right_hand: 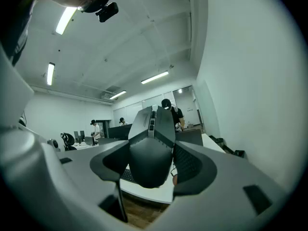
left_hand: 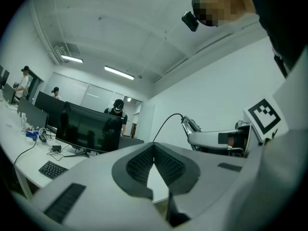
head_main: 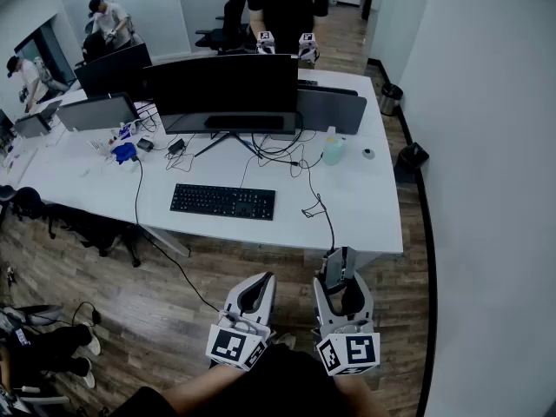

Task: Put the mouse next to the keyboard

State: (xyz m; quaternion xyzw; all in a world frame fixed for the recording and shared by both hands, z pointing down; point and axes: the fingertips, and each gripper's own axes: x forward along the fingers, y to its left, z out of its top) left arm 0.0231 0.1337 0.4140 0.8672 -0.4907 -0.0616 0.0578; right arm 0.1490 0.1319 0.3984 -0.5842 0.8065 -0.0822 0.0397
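My right gripper (right_hand: 149,161) is clamped on the mouse (right_hand: 150,129), one pad on each flank, the nose pointing away from me towards the desk (head_main: 369,220). I hold it off the near edge, above the wooden floor, right of the keyboard (head_main: 222,201) and well apart from it. My left gripper (left_hand: 154,158) hangs just beside it on the left, jaws closed tip to tip with nothing between them.

The mouse looks like a light, rigid plastic shell, smooth and curved, so I judge it could slip or twist if squeezed high on the hump. The flat side walls, where I have it, seem the safest hold. Its cable (head_main: 318,203) runs over the desk edge towards the monitor (head_main: 221,89). It may tug or snag as I carry the mouse across.

I can't see the mouse's underside, nor how deep the pads bite. The cable's far end is lost in the tangle under the monitor. From the right gripper, the mouse blocks most of the keyboard.
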